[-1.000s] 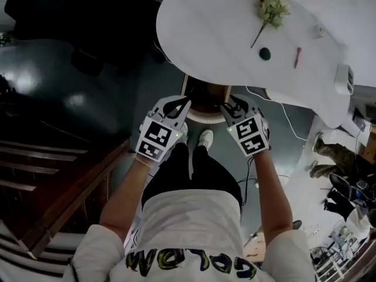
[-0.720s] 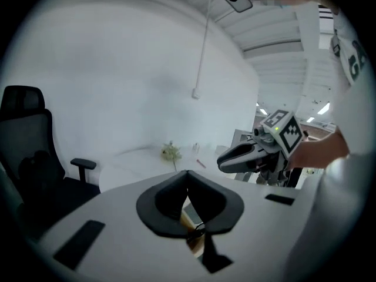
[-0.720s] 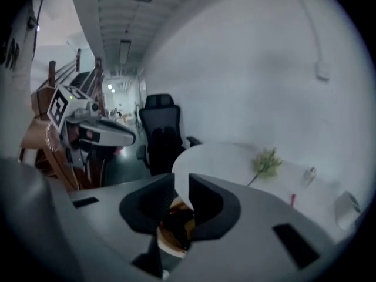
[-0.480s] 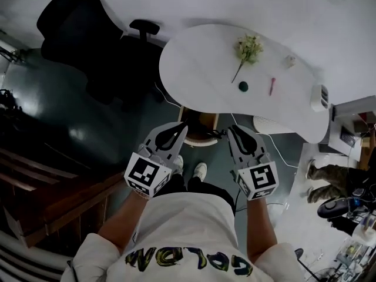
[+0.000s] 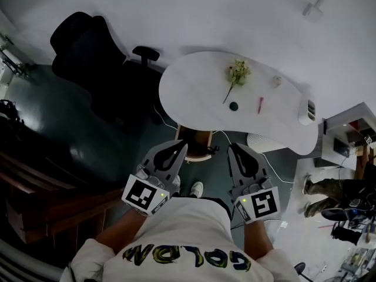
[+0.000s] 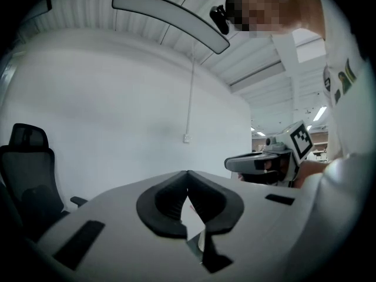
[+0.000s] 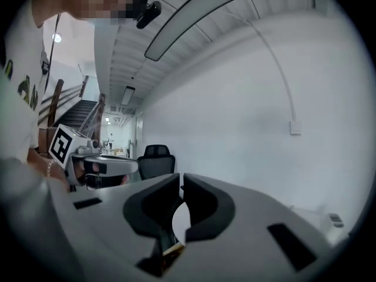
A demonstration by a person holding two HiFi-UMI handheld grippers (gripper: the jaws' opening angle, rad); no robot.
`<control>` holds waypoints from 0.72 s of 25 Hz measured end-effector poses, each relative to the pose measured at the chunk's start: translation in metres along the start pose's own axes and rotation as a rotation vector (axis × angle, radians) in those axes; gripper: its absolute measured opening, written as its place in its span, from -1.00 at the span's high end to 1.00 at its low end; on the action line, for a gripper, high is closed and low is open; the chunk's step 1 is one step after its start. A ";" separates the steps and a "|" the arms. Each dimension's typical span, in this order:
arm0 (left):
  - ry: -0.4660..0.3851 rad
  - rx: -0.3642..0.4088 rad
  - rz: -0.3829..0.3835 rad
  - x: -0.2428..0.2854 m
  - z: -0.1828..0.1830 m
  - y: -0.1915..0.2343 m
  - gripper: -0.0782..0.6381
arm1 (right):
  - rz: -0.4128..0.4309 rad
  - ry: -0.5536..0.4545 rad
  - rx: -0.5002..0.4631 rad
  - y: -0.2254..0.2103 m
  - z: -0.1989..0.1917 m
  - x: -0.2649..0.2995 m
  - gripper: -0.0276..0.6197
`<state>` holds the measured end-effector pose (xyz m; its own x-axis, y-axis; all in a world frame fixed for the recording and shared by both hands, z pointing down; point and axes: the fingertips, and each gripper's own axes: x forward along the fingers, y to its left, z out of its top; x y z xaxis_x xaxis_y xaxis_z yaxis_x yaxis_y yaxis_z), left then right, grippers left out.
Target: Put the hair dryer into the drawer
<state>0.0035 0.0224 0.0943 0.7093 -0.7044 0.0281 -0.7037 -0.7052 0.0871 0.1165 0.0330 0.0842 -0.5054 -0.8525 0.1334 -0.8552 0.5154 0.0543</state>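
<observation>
The left gripper (image 5: 183, 144) has its jaws shut, tips touching, with nothing between them. The right gripper (image 5: 232, 147) has jaws that have just been closing to a thin slit, also empty. The wooden drawer unit (image 5: 202, 138) sits below and ahead of both jaws, under the white counter (image 5: 194, 87). The hair dryer can't be made out.

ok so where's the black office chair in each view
Head view: black office chair upper left, beside the white table.
Left gripper view: far left edge.
Right gripper view: left of centre, small, by the wall.
Shared landmark: the white wall box with its conduit.
</observation>
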 end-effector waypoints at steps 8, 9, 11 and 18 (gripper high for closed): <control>-0.039 -0.019 -0.019 -0.006 0.027 -0.016 0.75 | -0.026 -0.039 0.010 0.008 0.026 -0.020 0.83; -0.045 -0.017 -0.021 -0.006 0.028 -0.017 0.75 | -0.028 -0.042 0.009 0.009 0.027 -0.020 0.85; -0.053 -0.008 -0.027 -0.005 0.029 -0.018 0.75 | -0.034 -0.041 0.010 0.010 0.026 -0.021 0.87; -0.072 -0.003 -0.046 0.005 0.033 -0.017 0.75 | -0.064 -0.063 0.006 0.004 0.031 -0.018 0.88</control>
<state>0.0177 0.0283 0.0598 0.7359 -0.6754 -0.0475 -0.6703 -0.7366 0.0897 0.1187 0.0477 0.0515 -0.4558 -0.8875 0.0672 -0.8865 0.4594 0.0547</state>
